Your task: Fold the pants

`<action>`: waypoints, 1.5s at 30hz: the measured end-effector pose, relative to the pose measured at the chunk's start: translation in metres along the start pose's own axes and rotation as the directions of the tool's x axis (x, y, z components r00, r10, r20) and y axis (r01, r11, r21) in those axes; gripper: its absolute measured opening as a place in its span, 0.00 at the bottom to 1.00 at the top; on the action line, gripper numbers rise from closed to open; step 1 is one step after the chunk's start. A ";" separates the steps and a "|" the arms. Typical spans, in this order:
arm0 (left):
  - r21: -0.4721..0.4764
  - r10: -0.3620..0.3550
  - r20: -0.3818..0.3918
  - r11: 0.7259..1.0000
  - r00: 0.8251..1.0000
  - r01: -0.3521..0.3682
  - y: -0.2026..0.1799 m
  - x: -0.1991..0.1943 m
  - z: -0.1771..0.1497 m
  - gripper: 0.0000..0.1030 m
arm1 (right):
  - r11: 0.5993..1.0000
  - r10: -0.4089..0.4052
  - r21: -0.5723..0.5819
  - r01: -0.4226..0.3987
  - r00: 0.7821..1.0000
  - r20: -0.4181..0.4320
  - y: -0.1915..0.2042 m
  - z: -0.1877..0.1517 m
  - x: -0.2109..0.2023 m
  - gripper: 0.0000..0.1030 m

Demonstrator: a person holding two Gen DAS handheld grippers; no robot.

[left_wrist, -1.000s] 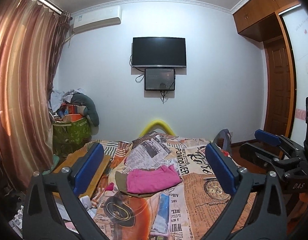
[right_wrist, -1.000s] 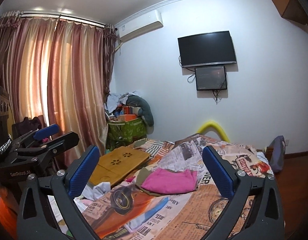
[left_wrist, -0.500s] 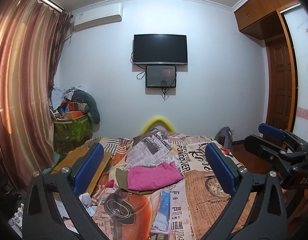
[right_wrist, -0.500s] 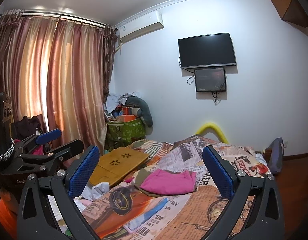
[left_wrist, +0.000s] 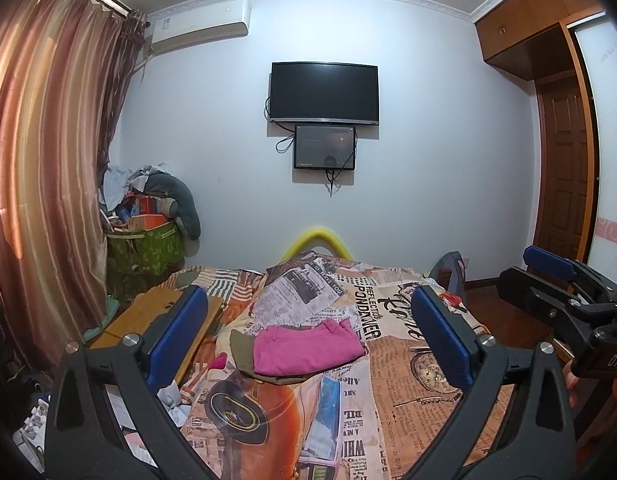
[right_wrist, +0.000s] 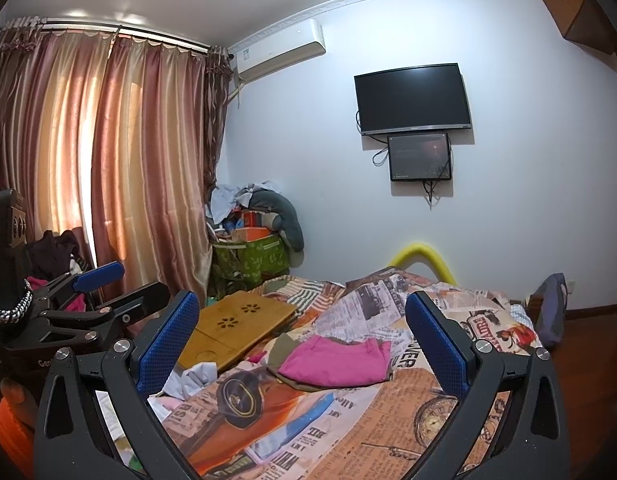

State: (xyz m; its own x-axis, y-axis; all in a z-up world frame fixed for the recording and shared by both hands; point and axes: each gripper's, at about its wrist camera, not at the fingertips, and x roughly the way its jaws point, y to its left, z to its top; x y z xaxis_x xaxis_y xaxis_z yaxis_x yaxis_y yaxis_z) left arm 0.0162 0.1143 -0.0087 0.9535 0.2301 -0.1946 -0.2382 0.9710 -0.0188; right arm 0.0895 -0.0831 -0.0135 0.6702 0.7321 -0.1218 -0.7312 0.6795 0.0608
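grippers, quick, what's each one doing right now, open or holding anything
Left claw: open, holding nothing, up in the air short of the pink pants on the bed.
Right claw: open, holding nothing, also off the pants.

In the left wrist view the pink pants (left_wrist: 306,346) now lie a little higher, toward mid-frame, than a second ago, and the television (left_wrist: 324,93) has slid up too. The right gripper (left_wrist: 556,280) sits lower at the right edge. In the right wrist view the left gripper (right_wrist: 104,292) has risen slightly at the left edge.
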 end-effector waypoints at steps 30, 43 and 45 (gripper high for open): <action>-0.005 -0.024 0.007 1.000 1.000 0.024 0.000 -0.002 0.001 1.00 | 1.000 0.002 0.019 -0.002 1.000 0.005 -0.002 0.001 -0.002 1.00; -0.015 -0.033 -0.012 0.999 0.999 0.033 0.001 0.001 -0.002 1.00 | 1.000 0.004 0.027 -0.004 1.000 0.003 -0.001 0.002 0.001 1.00; -0.007 -0.033 -0.012 0.999 0.999 0.033 0.000 0.001 -0.003 1.00 | 1.000 0.005 0.028 -0.005 1.000 -0.001 -0.001 0.001 0.002 1.00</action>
State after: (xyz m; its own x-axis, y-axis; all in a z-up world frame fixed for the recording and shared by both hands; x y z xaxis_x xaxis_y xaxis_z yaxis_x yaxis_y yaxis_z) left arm 0.0169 0.1140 -0.0116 0.9585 0.1968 -0.2061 -0.2076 0.9777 -0.0321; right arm 0.0917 -0.0821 -0.0127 0.6663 0.7355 -0.1225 -0.7308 0.6768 0.0887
